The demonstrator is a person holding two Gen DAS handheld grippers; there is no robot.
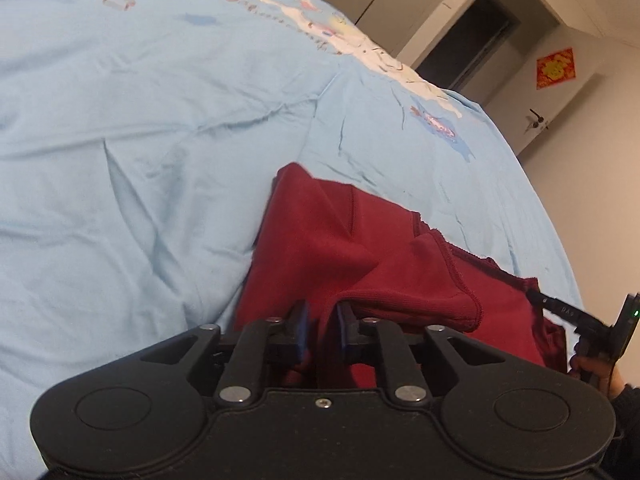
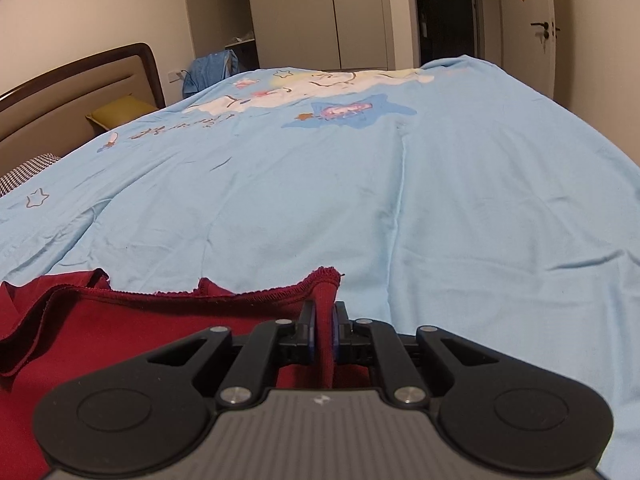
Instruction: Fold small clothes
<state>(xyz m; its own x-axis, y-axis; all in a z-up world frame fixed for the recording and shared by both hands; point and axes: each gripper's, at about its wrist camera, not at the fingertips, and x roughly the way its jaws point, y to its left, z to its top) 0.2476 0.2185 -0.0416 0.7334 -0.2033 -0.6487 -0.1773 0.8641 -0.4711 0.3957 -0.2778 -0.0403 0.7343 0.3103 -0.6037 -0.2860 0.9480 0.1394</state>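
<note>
A dark red garment (image 1: 352, 248) lies on the light blue bedspread (image 1: 140, 120), partly folded, with a hemmed edge raised. My left gripper (image 1: 322, 320) is shut on a fold of the garment near its left side. In the right wrist view the same garment (image 2: 140, 332) spreads to the left, and my right gripper (image 2: 324, 320) is shut on its hemmed right corner. The right gripper also shows at the far right of the left wrist view (image 1: 560, 308), at the garment's edge.
The bedspread (image 2: 360, 180) has a cartoon print at its far end. A headboard (image 2: 80, 84) and a yellow pillow (image 2: 120, 114) are at the left. Wardrobes (image 2: 320, 12), a dark doorway (image 2: 444, 12) and a door (image 2: 528, 24) stand beyond the bed.
</note>
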